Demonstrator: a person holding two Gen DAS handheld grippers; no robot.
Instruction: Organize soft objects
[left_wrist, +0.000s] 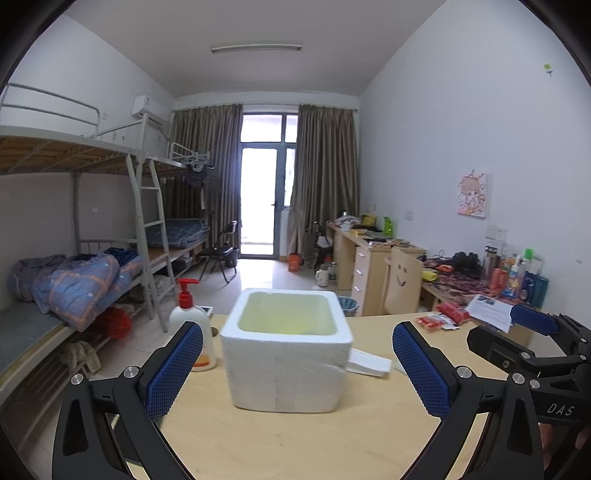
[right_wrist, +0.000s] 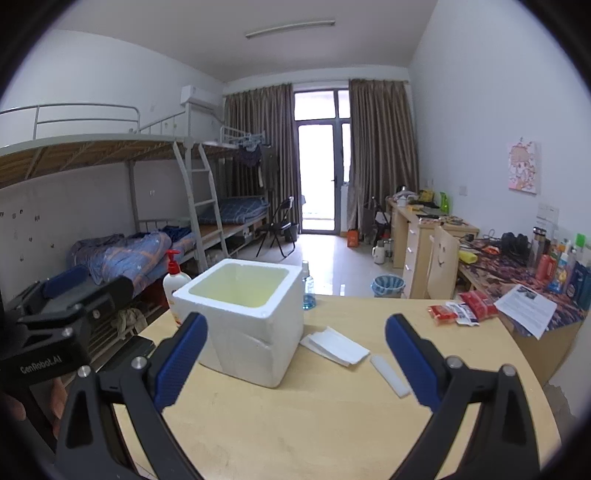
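Blue-padded and spread wide, the left gripper (left_wrist: 297, 369) and right gripper (right_wrist: 295, 363) both hover empty over the wooden table (right_wrist: 314, 424), jaws framing the white foam box (left_wrist: 288, 347) — a stance that reads as lining up, not grasping. The box sits open-topped mid-table, probably so soft things can drop straight in. Just right of it lie a folded white cloth (right_wrist: 334, 346) and, nearer, a white strip (right_wrist: 389, 374), apart from each other — likely the soft objects, not yet stowed. A lotion bottle (left_wrist: 194, 332) stands by the box's left side. Only the right view shows the cloth whole, plus a small blue-liquid bottle (right_wrist: 307, 288) behind the box; the left view hides most of both.
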